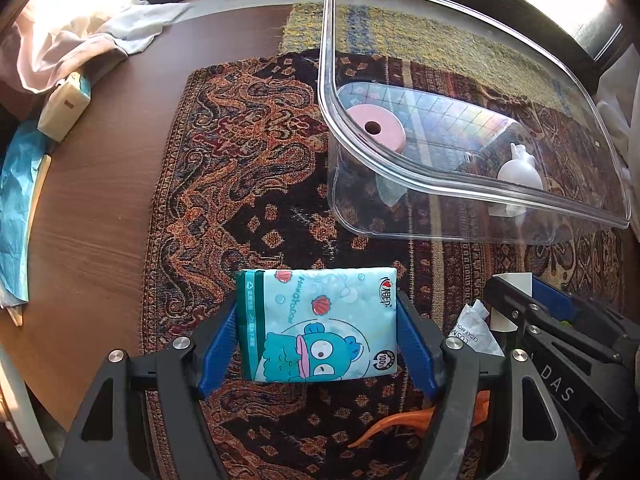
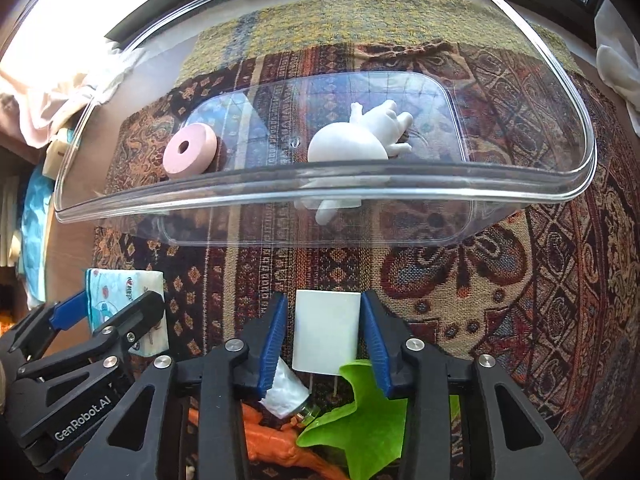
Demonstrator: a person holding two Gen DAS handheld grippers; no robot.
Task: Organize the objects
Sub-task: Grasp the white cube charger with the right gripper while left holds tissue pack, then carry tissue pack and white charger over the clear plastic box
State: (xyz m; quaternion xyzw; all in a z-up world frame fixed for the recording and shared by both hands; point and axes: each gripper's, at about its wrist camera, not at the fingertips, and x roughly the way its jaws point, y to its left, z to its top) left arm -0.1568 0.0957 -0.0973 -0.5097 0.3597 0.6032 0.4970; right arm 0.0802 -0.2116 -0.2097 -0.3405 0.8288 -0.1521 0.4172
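My left gripper (image 1: pixel 318 304) points down at the patterned cloth, its blue pads pressed on both sides of a teal cartoon tissue pack (image 1: pixel 320 340). In the right wrist view the same gripper (image 2: pixel 112 304) and pack (image 2: pixel 120 284) show at the lower left. My right gripper (image 2: pixel 324 300) is closed on a small white block (image 2: pixel 326 332) just in front of the clear plastic box (image 2: pixel 320 194). A pink ring (image 2: pixel 190 152) and a white figurine (image 2: pixel 352 144) lie in the box. The left wrist view shows the box (image 1: pixel 480 196), ring (image 1: pixel 376 128) and figurine (image 1: pixel 520 176) ahead on the right.
A woven patterned cloth (image 1: pixel 240 160) covers the brown wooden table (image 1: pixel 100 200). Crumpled fabric (image 1: pixel 72 44), a pale packet (image 1: pixel 64 108) and blue paper (image 1: pixel 16 208) lie at the left. Under my right gripper are a green leaf (image 2: pixel 368 420), an orange toy (image 2: pixel 280 444) and a crumpled white sachet (image 2: pixel 286 396).
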